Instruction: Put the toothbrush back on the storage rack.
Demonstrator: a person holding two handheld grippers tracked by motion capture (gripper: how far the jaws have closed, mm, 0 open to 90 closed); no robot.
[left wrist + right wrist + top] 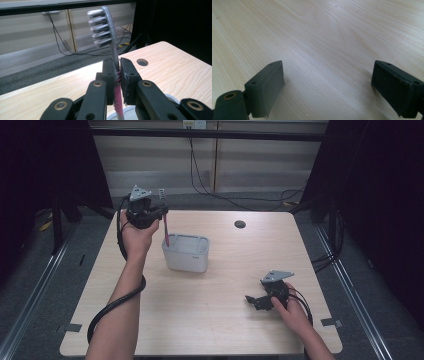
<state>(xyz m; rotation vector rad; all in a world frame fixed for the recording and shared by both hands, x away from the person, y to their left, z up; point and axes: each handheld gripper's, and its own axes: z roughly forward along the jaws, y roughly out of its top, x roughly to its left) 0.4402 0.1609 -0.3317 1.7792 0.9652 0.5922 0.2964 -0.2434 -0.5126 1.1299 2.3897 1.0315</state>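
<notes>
A toothbrush [111,37] with a grey head and a pink handle stands upright between the jaws of my left gripper [119,75], which is shut on its neck. In the high view my left gripper [159,210] holds the toothbrush [166,231] above the left end of a white rectangular cup holder [186,254], and the pink handle points down toward its rim. My right gripper [253,300] rests low over the table at the right, jaws wide apart. The right gripper view has my right gripper [328,87] open over bare wood with nothing between the pads.
The light wooden table [225,320] has a round cable hole [240,224] near its far edge. Black cables [210,185] hang on the wall behind. Dark curtains flank both sides, and metal rails [30,290] run along the floor.
</notes>
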